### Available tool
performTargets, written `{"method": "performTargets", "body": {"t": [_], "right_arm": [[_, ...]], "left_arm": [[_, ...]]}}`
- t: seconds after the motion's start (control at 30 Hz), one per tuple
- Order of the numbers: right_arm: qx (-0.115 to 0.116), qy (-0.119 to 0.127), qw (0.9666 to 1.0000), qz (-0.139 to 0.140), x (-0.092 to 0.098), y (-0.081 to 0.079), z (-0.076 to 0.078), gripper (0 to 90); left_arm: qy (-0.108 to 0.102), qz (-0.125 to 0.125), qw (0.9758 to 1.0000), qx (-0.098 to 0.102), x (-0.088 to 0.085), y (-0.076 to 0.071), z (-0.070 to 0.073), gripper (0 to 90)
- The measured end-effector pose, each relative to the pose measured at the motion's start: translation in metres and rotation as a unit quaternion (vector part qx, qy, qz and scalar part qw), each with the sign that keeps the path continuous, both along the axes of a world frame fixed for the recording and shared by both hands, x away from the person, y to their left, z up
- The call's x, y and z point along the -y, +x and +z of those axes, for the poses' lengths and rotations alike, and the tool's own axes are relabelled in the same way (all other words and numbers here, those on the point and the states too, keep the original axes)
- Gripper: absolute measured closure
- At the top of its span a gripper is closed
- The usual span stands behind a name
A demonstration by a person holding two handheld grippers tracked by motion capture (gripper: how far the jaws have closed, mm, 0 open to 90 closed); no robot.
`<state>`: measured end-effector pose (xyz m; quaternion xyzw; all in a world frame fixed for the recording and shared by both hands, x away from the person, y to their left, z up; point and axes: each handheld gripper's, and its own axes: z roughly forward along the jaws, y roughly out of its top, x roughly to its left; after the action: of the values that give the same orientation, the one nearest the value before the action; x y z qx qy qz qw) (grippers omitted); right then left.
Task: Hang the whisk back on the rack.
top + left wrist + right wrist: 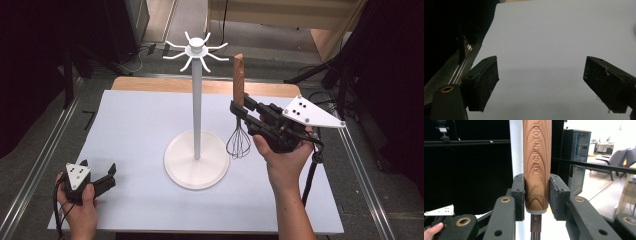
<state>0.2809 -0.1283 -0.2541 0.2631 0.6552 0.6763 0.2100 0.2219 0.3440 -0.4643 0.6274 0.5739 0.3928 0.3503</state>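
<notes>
- Where the stand (197, 159) rises from the middle of the mat (135, 130), its round base leaves bare mat on all sides, widest toward the left gripper (100, 176).
- Behind the stand, the mat's far edge meets a strip of wooden table (150, 84); to both sides of the stand the mat's edges run close to metal rails (40, 165) on the floor.
- At the stand's top, a ring of curved hooks (196, 50) spreads outward, with free air around them.
- Right of the stand's pole, the whisk (239, 95) hangs upright in the right gripper (240, 109), wooden handle up and wire head down, the wires just above the mat beside the base rim.
- The handle's top reaches nearly to the height of the hooks, a little right of them and apart from them.
- In the right gripper view, both pads (519, 192) of the right gripper press the handle's (537, 165) lower end, just above the metal neck; the stand's pole (516, 147) shows just behind the handle.
- Far left of the stand, near the mat's front corner, the left gripper rests low in the person's hand, its jaws spread wide with only bare mat (554, 45) between them.
</notes>
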Motion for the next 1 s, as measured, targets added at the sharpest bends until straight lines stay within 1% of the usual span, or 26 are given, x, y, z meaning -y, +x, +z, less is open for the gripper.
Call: {"method": "performTargets", "body": {"t": [0.1,0.13,0.17,0.3,0.37,0.4,0.57,0.67,0.87,1.0], "right_arm": [[-0.001,0.005,1.0000,0.003,-0.001,0.002,0.001,70.2],[-0.003,0.007,1.0000,0.006,-0.001,0.003,0.001,70.2],[-0.005,0.016,0.9998,0.014,0.000,0.005,0.001,70.2],[-0.008,0.024,0.9994,0.024,0.000,0.007,0.002,70.2],[-0.009,0.029,0.9990,0.033,0.000,0.009,0.003,70.2],[-0.011,0.035,0.9984,0.043,0.000,0.010,0.003,70.2],[-0.015,0.033,0.9982,0.049,-0.001,0.014,0.004,70.2],[-0.017,0.044,0.9970,0.060,-0.002,0.016,0.004,70.2],[-0.019,0.045,0.9966,0.066,-0.006,0.019,0.004,70.2],[-0.015,0.049,0.9960,0.073,-0.007,0.018,0.004,70.2]], "left_arm": [[0.000,0.000,1.0000,0.001,0.000,0.000,0.000,13.8],[0.000,-0.001,1.0000,0.001,0.000,0.000,0.000,13.8],[-0.001,-0.001,1.0000,0.000,0.000,0.000,0.000,13.8],[-0.001,-0.001,1.0000,-0.001,0.000,0.000,0.000,13.8],[-0.001,-0.001,1.0000,0.000,0.000,0.000,0.000,13.8],[-0.001,-0.001,1.0000,-0.001,0.000,0.000,0.000,13.8],[-0.001,-0.001,1.0000,-0.002,0.000,0.000,0.000,13.8],[-0.002,-0.001,1.0000,-0.001,0.000,0.000,0.000,13.9],[-0.004,0.000,1.0000,-0.002,-0.001,0.000,0.000,13.8],[-0.005,0.000,1.0000,-0.002,-0.001,0.000,0.000,13.8]]}}
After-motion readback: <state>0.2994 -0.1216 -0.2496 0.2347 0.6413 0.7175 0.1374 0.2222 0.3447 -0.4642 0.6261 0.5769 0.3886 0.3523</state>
